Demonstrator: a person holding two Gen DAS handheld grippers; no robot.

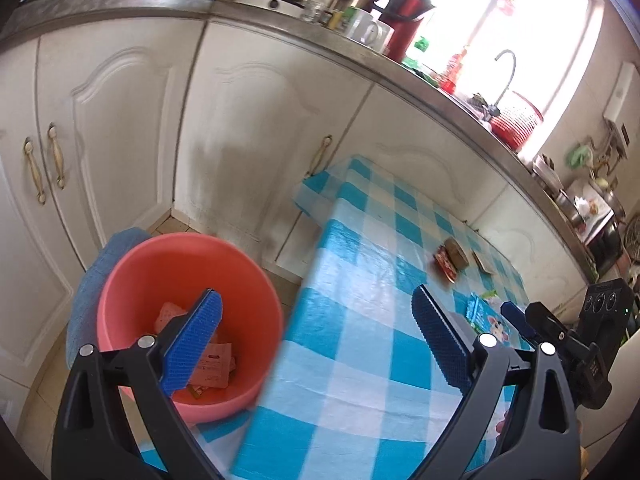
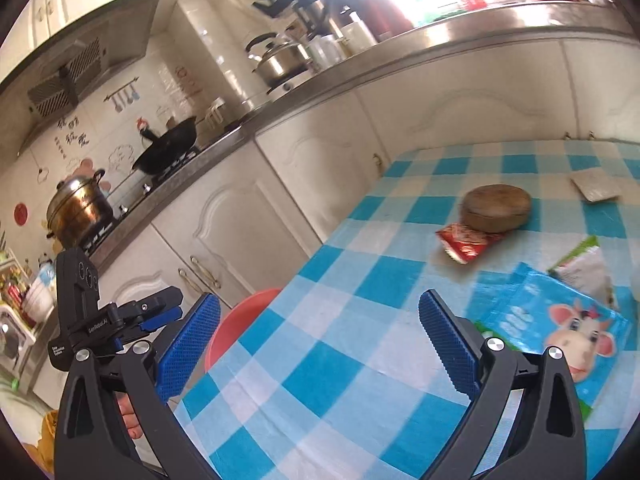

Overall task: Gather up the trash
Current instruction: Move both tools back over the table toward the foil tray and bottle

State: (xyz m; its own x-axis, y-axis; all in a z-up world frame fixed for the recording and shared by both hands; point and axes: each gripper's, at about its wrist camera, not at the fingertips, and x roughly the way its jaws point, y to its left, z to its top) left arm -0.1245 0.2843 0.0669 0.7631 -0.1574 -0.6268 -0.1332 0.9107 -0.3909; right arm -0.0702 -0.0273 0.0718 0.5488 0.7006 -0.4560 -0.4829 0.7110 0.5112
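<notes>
A pink basin (image 1: 188, 276) stands on the floor left of the table and holds several wrappers (image 1: 212, 364). My left gripper (image 1: 316, 320) is open with nothing between its blue pads, one finger over the basin, the other over the checked tablecloth (image 1: 360, 320). My right gripper (image 2: 320, 320) is open and empty above the tablecloth (image 2: 340, 400). On the table lie a red wrapper (image 2: 464, 242), a round brown piece (image 2: 496, 206), a blue cow-print bag (image 2: 560, 320), a green-and-white packet (image 2: 584, 266) and a grey sachet (image 2: 596, 186). The basin's rim (image 2: 236, 320) shows at the table edge.
White cabinets (image 1: 248, 120) run close behind the basin and table, under a steel counter (image 1: 320, 36) with a kettle, flasks and mugs. A blue cloth (image 1: 100, 276) lies behind the basin. The other gripper (image 2: 104, 320) and a hand (image 2: 130, 416) show at the left of the right wrist view.
</notes>
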